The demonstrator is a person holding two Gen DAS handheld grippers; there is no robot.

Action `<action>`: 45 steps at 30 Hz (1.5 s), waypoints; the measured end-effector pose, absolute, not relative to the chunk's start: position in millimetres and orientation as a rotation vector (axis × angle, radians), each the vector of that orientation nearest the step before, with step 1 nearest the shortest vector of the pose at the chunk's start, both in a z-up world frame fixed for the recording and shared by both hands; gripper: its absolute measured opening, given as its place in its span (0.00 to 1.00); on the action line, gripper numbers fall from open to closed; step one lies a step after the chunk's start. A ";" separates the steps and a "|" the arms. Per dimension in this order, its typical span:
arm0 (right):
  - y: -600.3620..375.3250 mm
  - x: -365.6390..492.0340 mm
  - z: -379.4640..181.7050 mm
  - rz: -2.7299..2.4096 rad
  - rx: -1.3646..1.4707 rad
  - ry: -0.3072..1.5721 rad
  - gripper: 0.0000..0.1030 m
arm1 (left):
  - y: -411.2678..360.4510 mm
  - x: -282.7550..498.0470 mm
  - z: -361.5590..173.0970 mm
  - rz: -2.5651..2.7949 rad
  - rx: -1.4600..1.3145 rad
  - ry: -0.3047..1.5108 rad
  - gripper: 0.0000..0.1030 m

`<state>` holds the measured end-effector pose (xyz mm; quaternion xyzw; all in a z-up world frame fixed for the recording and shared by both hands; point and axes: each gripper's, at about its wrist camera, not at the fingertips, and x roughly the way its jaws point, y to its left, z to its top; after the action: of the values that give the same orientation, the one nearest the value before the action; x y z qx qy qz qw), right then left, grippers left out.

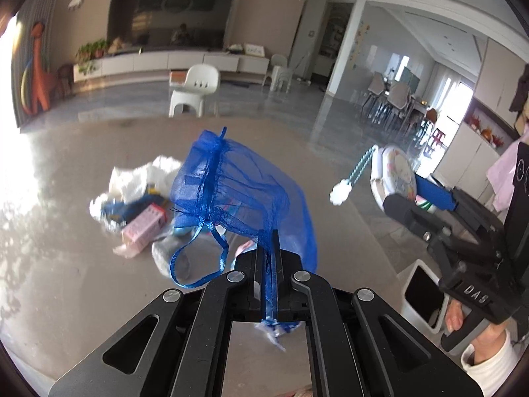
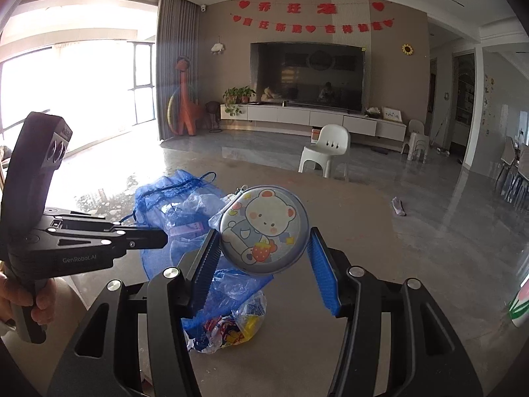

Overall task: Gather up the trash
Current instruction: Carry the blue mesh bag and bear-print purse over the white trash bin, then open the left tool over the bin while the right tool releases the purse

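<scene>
My left gripper [image 1: 271,248] is shut on the edge of a blue mesh drawstring bag [image 1: 238,192] and holds it up above the table; it also shows in the right wrist view [image 2: 158,208]. My right gripper [image 2: 264,248] is shut on a round pouch with a cartoon bear [image 2: 264,228], gripped at both edges between the blue pads [image 2: 322,271]. The pouch also shows in the left wrist view [image 1: 395,175], with a striped cord and white pompom [image 1: 340,193] hanging from it. Loose trash lies on the table: a pink box [image 1: 143,228], white crumpled plastic [image 1: 139,178], and a colourful wrapper [image 2: 231,327].
The grey table [image 1: 66,264] carries the trash pile. A white bin with a dark opening [image 1: 423,294] stands beside the table at the right. A white chair [image 1: 195,89] stands on the floor beyond. A small piece of litter [image 2: 398,206] lies on the floor.
</scene>
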<state>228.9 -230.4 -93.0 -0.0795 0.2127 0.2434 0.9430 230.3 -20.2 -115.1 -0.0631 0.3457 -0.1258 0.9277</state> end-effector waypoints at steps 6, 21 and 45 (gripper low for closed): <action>-270.7 197.2 -73.0 0.422 -0.152 0.396 0.53 | -64.0 212.4 -86.3 -0.340 -0.076 0.651 0.01; -397.3 133.1 -83.7 0.103 -0.095 0.400 0.53 | -227.7 203.9 -102.6 -0.656 0.036 0.675 0.01; -563.6 98.2 -186.9 -0.211 0.081 0.529 0.53 | -455.4 208.3 -208.4 -0.950 0.268 0.876 0.04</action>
<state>98.2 -563.6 -186.9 0.0398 0.2606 -0.1042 0.9590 208.3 -455.4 -208.4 0.1243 0.4071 -0.4411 0.7901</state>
